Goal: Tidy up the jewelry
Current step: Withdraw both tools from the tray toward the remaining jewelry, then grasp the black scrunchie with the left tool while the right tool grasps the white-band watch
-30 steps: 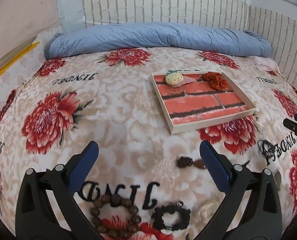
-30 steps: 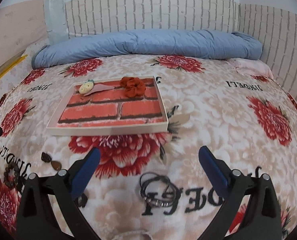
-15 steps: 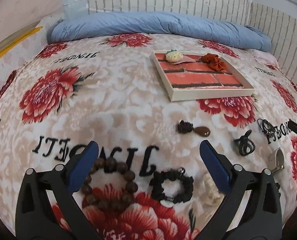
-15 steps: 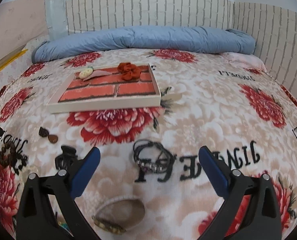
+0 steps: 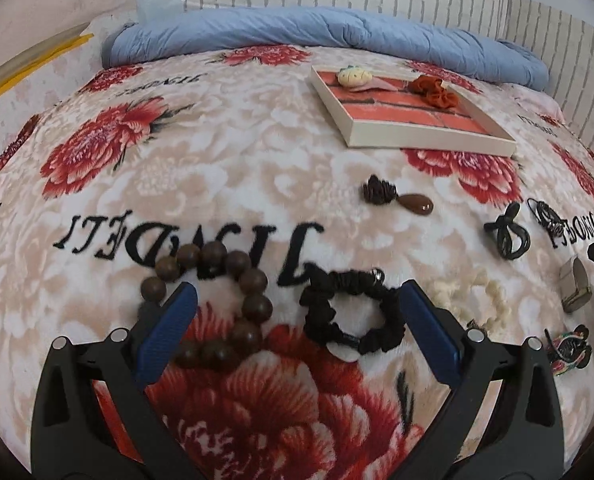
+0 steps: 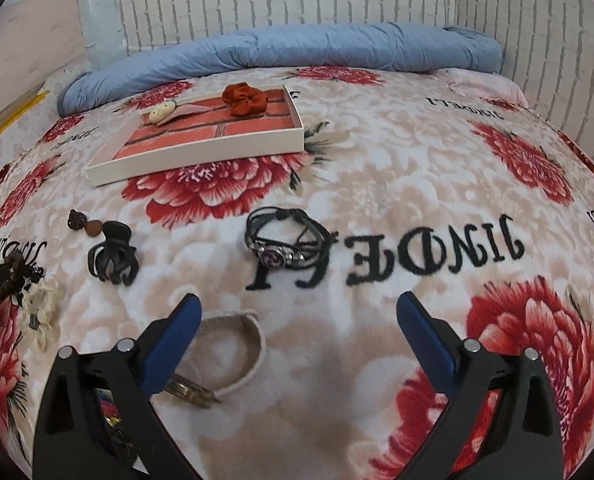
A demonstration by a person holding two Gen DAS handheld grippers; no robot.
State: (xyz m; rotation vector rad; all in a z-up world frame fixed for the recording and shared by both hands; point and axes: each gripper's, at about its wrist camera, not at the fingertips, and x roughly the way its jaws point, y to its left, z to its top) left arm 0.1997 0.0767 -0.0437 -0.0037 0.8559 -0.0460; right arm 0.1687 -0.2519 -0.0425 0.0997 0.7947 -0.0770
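Observation:
My left gripper [image 5: 297, 304] is open and empty, low over a brown wooden bead bracelet [image 5: 213, 300] and a black scrunchie [image 5: 353, 316] lying between its fingers. My right gripper [image 6: 295, 312] is open and empty, with a beige woven bangle [image 6: 233, 352] by its left finger and a black cord bracelet [image 6: 285, 244] ahead. A shallow tray with a brick-pattern floor [image 5: 413, 136] [image 6: 201, 156] holds a red scrunchie [image 5: 435, 90] [image 6: 247, 100] and a cream clip [image 5: 355, 76] [image 6: 163, 112].
On the floral blanket lie a brown drop pendant [image 5: 397, 196], a black claw clip [image 5: 509, 236] [image 6: 113, 256], a cream scrunchie [image 5: 477, 296] [image 6: 41, 312] and a multicoloured clip [image 5: 569, 348]. A rolled blue duvet [image 5: 317, 36] and a brick-pattern wall lie behind.
Both grippers have moved down and forward, closer to the blanket. The bead bracelet and black scrunchie now sit between the left fingers. Both stay open.

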